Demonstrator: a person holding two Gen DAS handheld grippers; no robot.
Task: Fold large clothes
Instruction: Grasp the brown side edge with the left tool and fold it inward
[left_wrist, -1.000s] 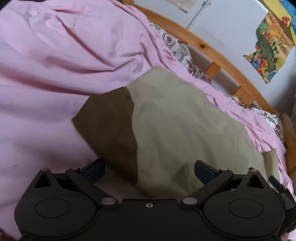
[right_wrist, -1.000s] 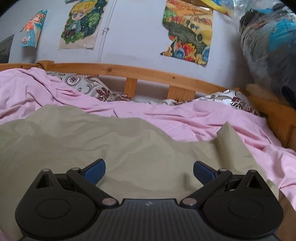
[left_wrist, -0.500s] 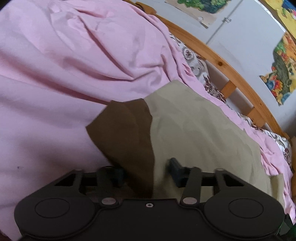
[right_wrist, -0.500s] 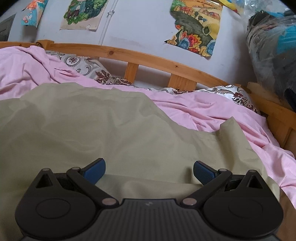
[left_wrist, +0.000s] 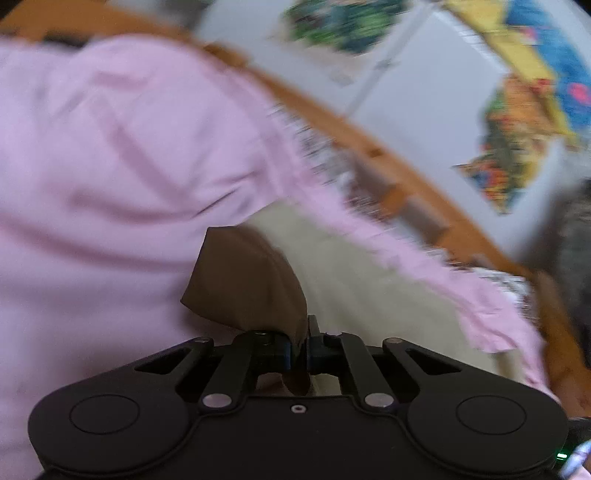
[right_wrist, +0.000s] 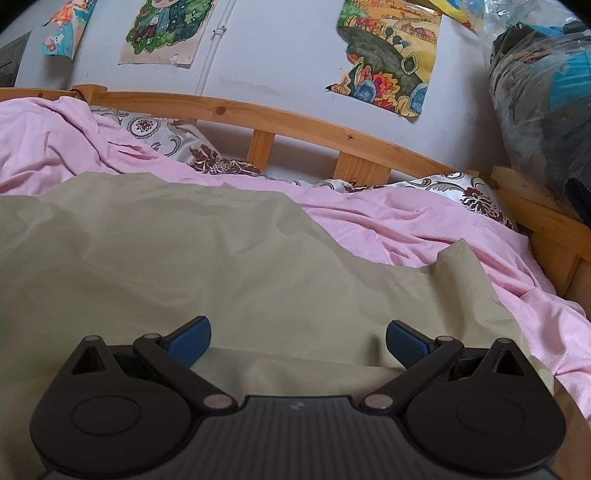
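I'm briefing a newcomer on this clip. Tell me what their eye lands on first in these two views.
First, the left gripper, low and central in the blurred left wrist view, shut on the brown-shaded corner of the olive-green cloth, which stands above the pink bedsheet. In the right wrist view the same cloth spreads flat in front of the right gripper, whose jaws are wide open. Behind, bright cartoon posters hang above the wooden bed rail.
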